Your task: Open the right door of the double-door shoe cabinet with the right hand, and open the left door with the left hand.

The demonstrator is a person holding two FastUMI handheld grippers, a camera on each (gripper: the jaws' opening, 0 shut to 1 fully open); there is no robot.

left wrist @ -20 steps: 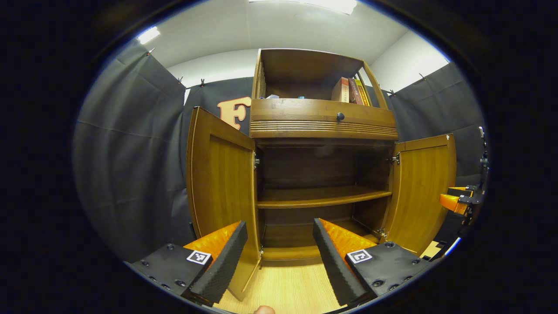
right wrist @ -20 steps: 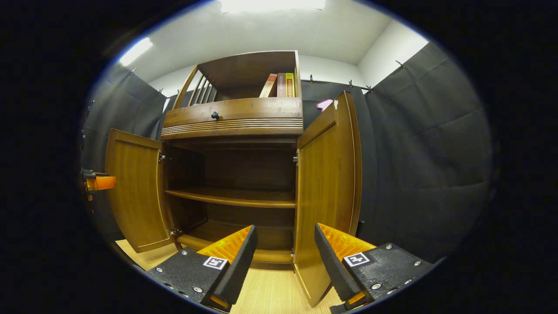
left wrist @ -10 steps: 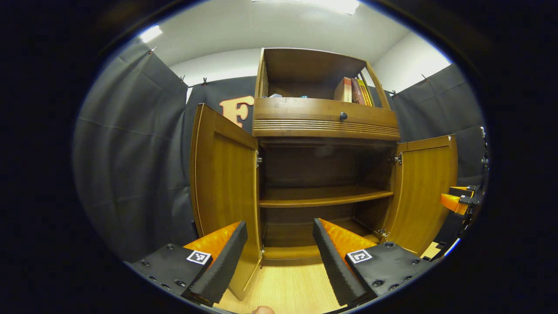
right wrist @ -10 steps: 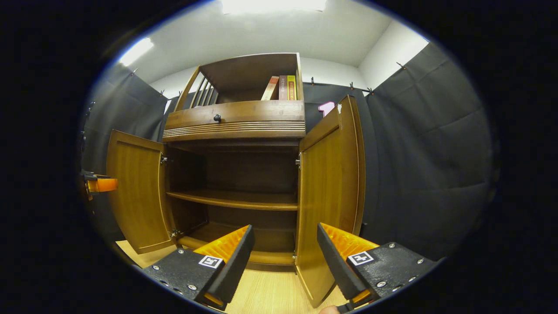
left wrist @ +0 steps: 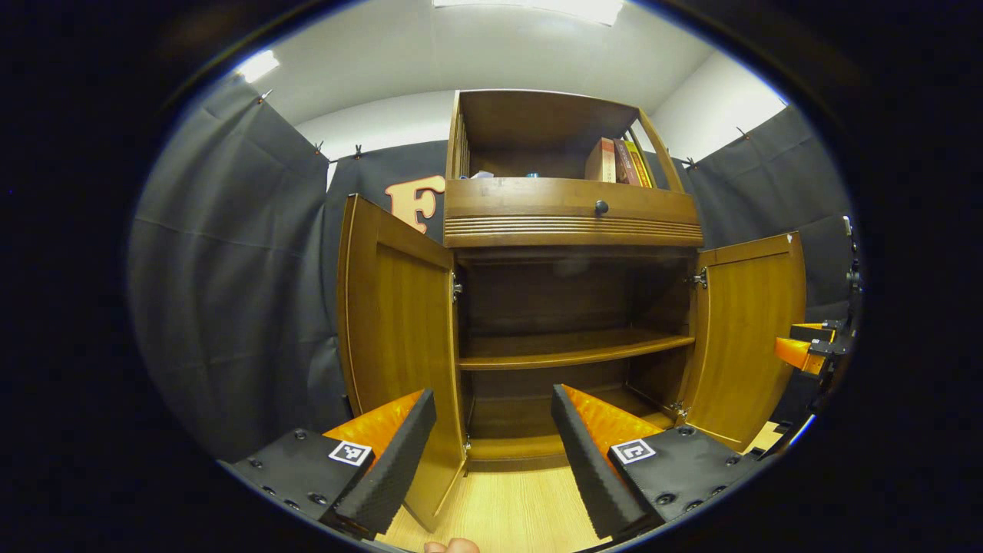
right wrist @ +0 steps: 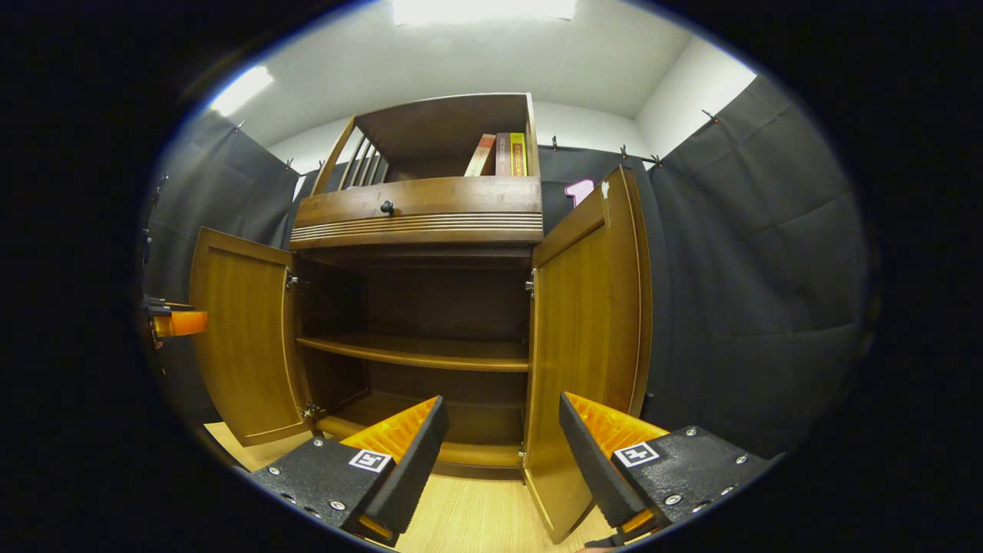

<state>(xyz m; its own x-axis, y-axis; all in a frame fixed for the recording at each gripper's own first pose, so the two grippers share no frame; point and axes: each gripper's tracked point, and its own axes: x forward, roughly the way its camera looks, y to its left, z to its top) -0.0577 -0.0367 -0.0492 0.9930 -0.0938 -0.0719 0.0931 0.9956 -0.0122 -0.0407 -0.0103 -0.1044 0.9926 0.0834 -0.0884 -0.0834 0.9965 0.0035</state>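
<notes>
Both doors of the shoe cabinet [left wrist: 572, 230] stood wide open, baring a dark interior with one middle shelf [left wrist: 572, 349] and a bottom board. In the left gripper view, the left tool [left wrist: 491, 449] was held low in front of the cabinet with its fingers spread apart and nothing between them; the left door [left wrist: 395, 330] hung swung outward just beyond its left finger [left wrist: 388, 461], its lower edge appearing behind that finger, though contact could not be judged. The right door [left wrist: 745, 338] stood open farther off to the right, and beside its outer edge the other tool [left wrist: 806, 349] showed at the rim of the view. In the right gripper view, the right tool [right wrist: 499, 461] likewise sat low and near, fingers parted and empty, with the right door [right wrist: 587, 346] swung out just ahead of the gap between them, its bottom corner reaching down close to the right finger [right wrist: 595, 461]. The left door [right wrist: 242, 334] stood open at the far left there, with the left tool's tip [right wrist: 177, 322] near its outer edge. Above the doors ran a drawer front with a dark knob [left wrist: 600, 206], and a few books [left wrist: 618, 161] stood on the open top shelf. Pale wood floor [left wrist: 514, 511] lay below the tools.
</notes>
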